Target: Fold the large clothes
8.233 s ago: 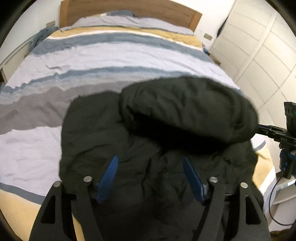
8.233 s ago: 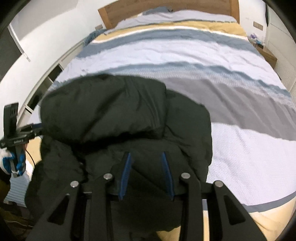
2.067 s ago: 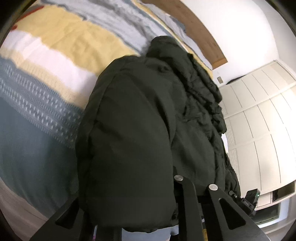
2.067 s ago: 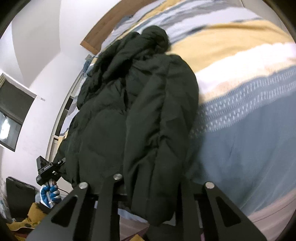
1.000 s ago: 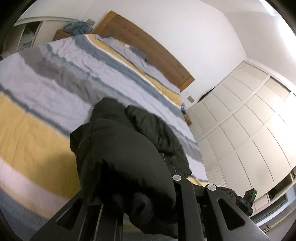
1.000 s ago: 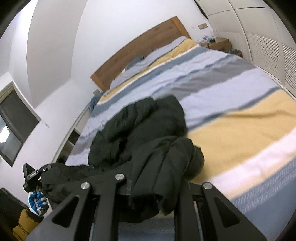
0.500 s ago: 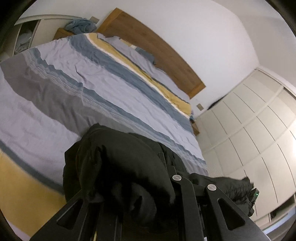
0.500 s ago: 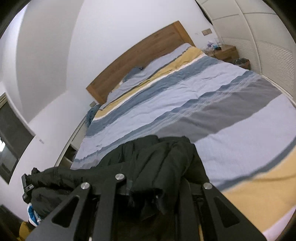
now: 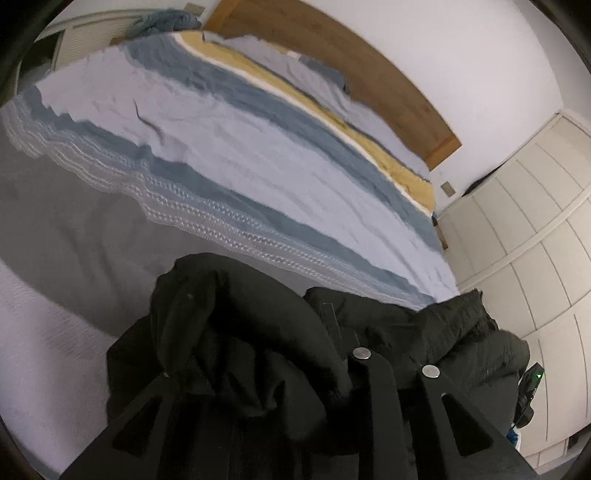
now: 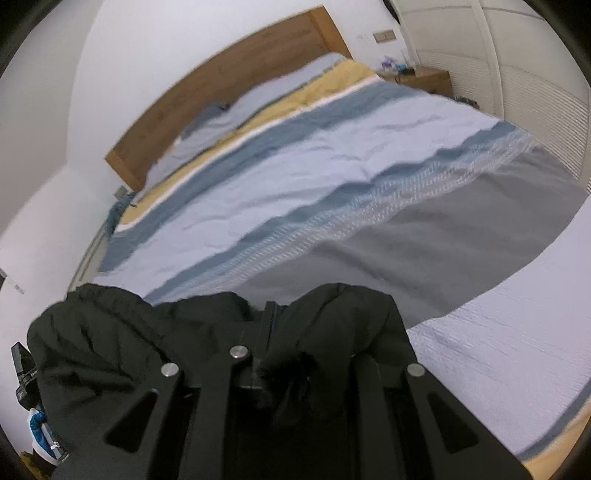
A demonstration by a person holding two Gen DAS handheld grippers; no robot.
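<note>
**Black jacket bunched in both tongs above the striped bed**

The left wrist view alone shows the white panelled wardrobe doors (image 9: 524, 221) along its right edge, a heap of blue cloth (image 9: 162, 20) on the furniture beside the head of the bed, and, at the lower right, part of the other device with a small green light (image 9: 532, 384). The right wrist view alone shows a wooden bedside cabinet (image 10: 421, 79) with small items on it, slatted white doors (image 10: 535, 85) to the right, and at the lower left the other device with a blue and white gloved hand (image 10: 38, 428) below it. Both views share the wooden headboard (image 9: 369, 70) and the striped bedcover (image 9: 258, 147) in blue, pale lilac, yellow and grey.

The black jacket (image 9: 251, 339) lies heaped over the fingers of the left gripper (image 9: 280, 369), covering the left finger and most of the gap; only the edge of the right finger (image 9: 332, 325) stands clear of the cloth. Its jaws stand narrow and are opening, with jacket cloth between them. From there the jacket runs off to the right in a rumpled band towards the other device.

In the right wrist view the jacket (image 10: 332, 332) bulges over the right gripper (image 10: 295, 354), whose jaws are closed on a fold of it; the left finger (image 10: 267, 325) shows beside the fold and the other is buried. The rest of the garment spreads to the left. Beyond both grippers the grey stripe of the bedcover lies just past the jacket, with no other clothing on it
</note>
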